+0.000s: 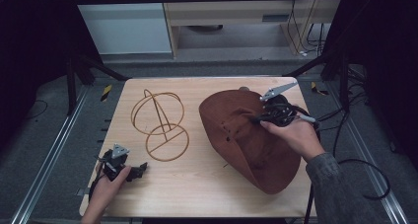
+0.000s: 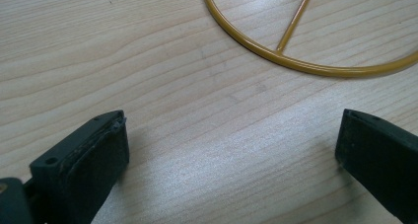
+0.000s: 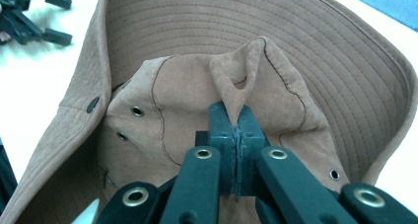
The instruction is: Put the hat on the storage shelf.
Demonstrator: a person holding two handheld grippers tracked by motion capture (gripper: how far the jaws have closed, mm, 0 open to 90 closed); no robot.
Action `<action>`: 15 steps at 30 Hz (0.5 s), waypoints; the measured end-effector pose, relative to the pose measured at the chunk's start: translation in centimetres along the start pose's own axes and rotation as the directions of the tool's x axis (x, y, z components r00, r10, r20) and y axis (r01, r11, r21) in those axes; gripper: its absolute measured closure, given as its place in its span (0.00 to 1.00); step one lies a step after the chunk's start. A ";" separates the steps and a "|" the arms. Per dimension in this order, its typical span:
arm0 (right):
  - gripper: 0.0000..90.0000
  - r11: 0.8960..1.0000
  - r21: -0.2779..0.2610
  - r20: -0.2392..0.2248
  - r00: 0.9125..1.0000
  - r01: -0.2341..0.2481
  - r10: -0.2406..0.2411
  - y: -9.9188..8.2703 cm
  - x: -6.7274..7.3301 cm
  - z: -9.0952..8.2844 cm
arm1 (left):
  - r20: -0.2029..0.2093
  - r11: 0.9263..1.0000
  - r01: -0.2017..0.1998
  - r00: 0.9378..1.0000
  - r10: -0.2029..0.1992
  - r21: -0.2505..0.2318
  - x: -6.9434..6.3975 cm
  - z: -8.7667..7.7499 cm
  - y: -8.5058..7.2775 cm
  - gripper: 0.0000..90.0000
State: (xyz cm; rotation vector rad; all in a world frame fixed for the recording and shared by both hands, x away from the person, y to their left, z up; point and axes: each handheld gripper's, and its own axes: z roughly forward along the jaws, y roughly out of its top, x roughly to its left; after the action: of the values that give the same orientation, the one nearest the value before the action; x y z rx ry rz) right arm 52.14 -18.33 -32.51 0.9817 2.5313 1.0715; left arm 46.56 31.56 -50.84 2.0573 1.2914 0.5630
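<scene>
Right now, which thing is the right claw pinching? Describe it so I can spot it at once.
On the right half of the wooden table lies a brown cloth hat. The right claw is shut on a fold of its crown. Unlike the yellow wire stand beside it, it is soft, wide-brimmed and stitched.

Two hands, two grippers at the desk

The right gripper [image 1: 257,119] is pinched tight on a fold of the brown hat [image 1: 246,140], wrist angled over its crown. The left gripper [image 1: 140,168], well apart from the hat, rests low with its jaws spread wide.

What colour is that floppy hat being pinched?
The hat is rusty brown with darker stitching, clearest in the right gripper view.
</scene>
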 end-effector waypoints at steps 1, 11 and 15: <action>0.99 1.000 -0.006 0.003 1.000 0.001 -0.001 0.1 0.2 -0.3 | 0.000 1.000 0.000 1.000 0.000 0.000 0.0 0.0 0.0 0.00; 0.99 0.994 -0.111 0.010 1.000 0.007 -0.006 0.1 2.0 -2.0 | 0.000 1.000 0.002 1.000 -0.002 -0.002 0.0 0.0 0.0 0.00; 0.99 0.990 -0.143 0.010 1.000 0.017 -0.016 0.1 2.8 -2.4 | 0.000 1.000 0.003 1.000 -0.003 -0.003 0.0 0.0 0.0 0.00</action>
State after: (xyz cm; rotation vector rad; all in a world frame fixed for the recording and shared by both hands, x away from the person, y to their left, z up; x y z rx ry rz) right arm 49.04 -17.74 -30.57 0.9231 2.4119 1.2219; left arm 46.57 31.54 -50.85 2.0529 1.2927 0.5635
